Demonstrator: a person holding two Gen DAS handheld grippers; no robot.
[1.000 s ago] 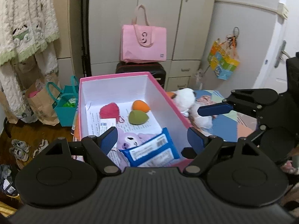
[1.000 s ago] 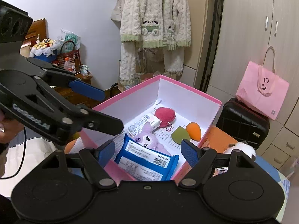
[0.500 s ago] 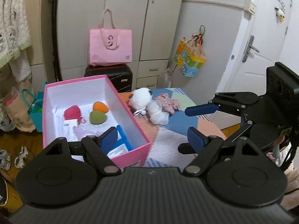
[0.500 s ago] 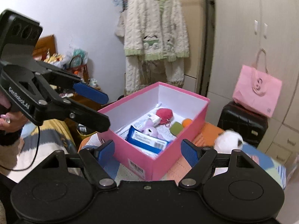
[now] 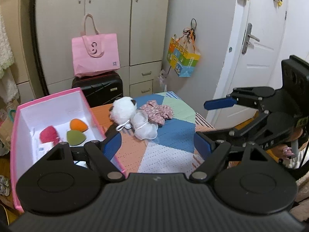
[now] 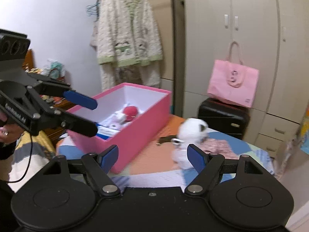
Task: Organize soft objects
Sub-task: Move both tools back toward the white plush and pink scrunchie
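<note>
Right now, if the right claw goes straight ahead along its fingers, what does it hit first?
Probably the patchwork table mat, then the fluffy white panda plush lying just right of its line. The open right claw holds nothing; depth is unclear.

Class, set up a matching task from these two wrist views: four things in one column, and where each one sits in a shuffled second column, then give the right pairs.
Things
1. orange sponge
2. white plush toy
3. pink tote bag
4. colourful paper bag

Places
A. on the black suitcase
B. inside the pink box
C. hanging on the wall
D. on the patchwork table, beside the box

Pairs: 1-B, 2-D, 3-A, 4-C
</note>
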